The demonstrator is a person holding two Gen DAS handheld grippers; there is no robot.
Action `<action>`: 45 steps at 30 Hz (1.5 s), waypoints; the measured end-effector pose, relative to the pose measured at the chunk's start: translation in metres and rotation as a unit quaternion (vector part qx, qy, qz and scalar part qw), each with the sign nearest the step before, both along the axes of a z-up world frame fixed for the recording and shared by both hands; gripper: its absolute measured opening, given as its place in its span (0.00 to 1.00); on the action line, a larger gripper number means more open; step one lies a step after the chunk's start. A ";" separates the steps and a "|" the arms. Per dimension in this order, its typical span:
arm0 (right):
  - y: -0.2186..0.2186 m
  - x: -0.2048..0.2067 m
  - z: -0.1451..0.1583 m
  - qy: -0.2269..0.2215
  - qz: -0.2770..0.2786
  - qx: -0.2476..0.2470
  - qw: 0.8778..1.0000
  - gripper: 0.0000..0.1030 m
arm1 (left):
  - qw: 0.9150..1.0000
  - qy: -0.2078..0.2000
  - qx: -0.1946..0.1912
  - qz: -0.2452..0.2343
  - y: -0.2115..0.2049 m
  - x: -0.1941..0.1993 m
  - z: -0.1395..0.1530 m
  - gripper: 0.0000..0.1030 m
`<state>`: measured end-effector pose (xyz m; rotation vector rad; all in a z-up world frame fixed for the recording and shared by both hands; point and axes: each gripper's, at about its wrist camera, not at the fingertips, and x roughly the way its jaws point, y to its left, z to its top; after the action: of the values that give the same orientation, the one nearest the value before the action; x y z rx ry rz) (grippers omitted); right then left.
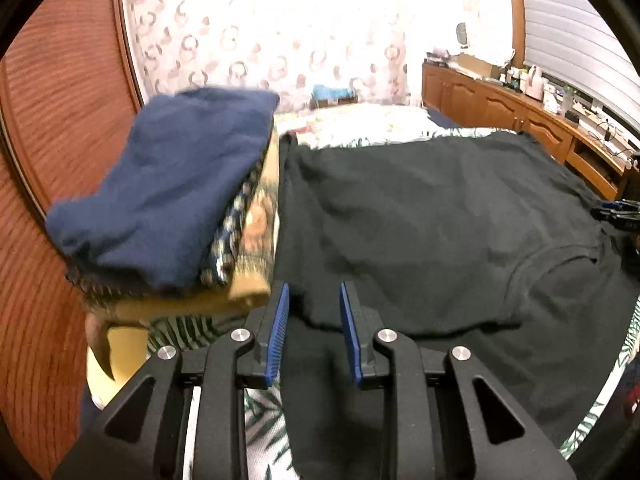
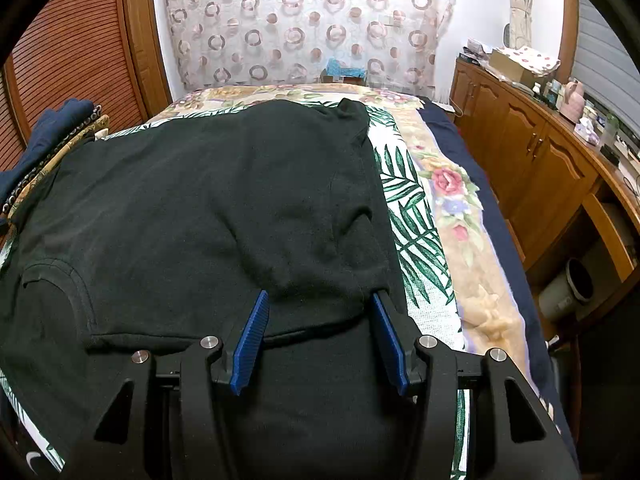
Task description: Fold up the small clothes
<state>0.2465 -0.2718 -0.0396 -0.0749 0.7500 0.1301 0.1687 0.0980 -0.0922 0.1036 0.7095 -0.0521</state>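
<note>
A black T-shirt [image 2: 224, 200] is spread flat over the bed [image 2: 472, 216], across its leaf-print cover, with the collar towards the near edge. The left claw [image 1: 313, 300] is seen narrowed, its blue pads apart with only a slim gap, above the shirt's near hem; whether cloth is pinched cannot be told. The right claw [image 2: 320, 304] is held about half open, and a raised fold of the shirt's near edge is seen between its pads. A stack of folded clothes [image 1: 172, 200] is kept at the bed's left edge.
</note>
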 end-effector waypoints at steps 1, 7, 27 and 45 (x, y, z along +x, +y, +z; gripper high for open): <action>0.000 0.000 0.000 0.000 0.000 0.000 1.000 0.53 | 1.000 -0.004 0.012 0.004 -0.002 0.004 0.002 0.27; 0.000 0.000 0.000 0.000 0.000 0.000 1.000 0.53 | 0.998 0.033 0.046 0.008 -0.001 0.033 -0.008 0.27; -0.001 0.004 0.004 0.010 -0.005 0.012 1.000 0.41 | 0.999 -0.005 0.022 -0.034 -0.023 0.018 0.026 0.06; 0.003 -0.059 0.069 -0.093 0.043 0.030 0.994 0.05 | 0.991 -0.090 -0.070 -0.076 -0.024 -0.053 0.098 0.06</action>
<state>0.1873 -0.2687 0.0297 -0.0605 0.5573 0.2254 0.1162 0.0736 0.0063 0.0267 0.5146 -0.2360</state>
